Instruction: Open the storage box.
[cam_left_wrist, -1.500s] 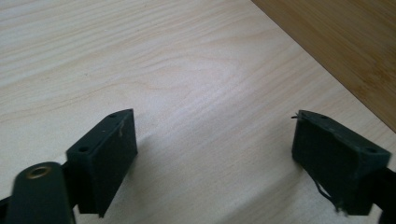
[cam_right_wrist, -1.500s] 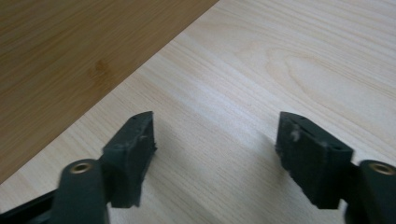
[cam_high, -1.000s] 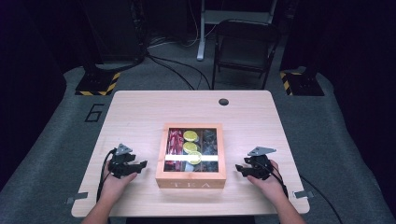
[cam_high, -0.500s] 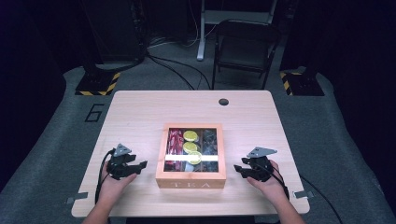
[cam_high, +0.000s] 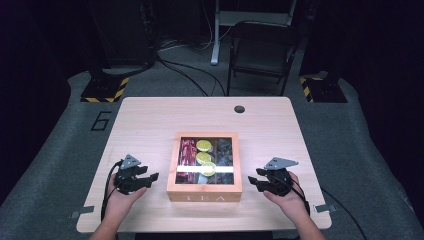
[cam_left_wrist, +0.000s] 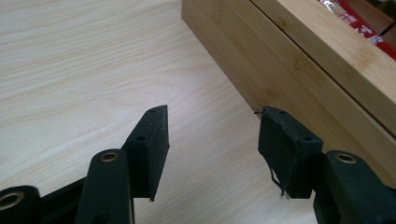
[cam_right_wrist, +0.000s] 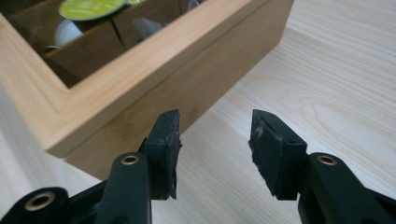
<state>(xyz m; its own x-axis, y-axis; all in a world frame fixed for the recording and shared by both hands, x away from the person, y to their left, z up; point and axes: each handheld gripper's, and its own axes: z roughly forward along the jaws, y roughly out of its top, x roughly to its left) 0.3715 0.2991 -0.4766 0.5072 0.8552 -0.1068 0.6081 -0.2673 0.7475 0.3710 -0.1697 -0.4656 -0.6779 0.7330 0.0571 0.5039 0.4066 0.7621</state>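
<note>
A wooden tea box (cam_high: 204, 192) with a glass-windowed lid sits at the table's front middle; through the glass I see red packets (cam_high: 187, 151) on the left, green-topped capsules (cam_high: 203, 157) in the middle and dark items on the right. My left gripper (cam_high: 152, 178) stands open just left of the box, its jaws pointing at the box's side wall (cam_left_wrist: 299, 79) and its right pad close to the wood. My right gripper (cam_high: 254, 179) stands open just right of the box, near its front corner (cam_right_wrist: 70, 140). Neither holds anything.
The light wooden table (cam_high: 150, 120) has a round cable hole (cam_high: 239, 109) at the back. A folding chair (cam_high: 262, 50) stands beyond the table. Yellow-black striped bases (cam_high: 104, 90) sit on the floor at both back corners. Cables trail from each gripper.
Both grippers have edged slightly inward toward the box's sides. The box has not moved.
</note>
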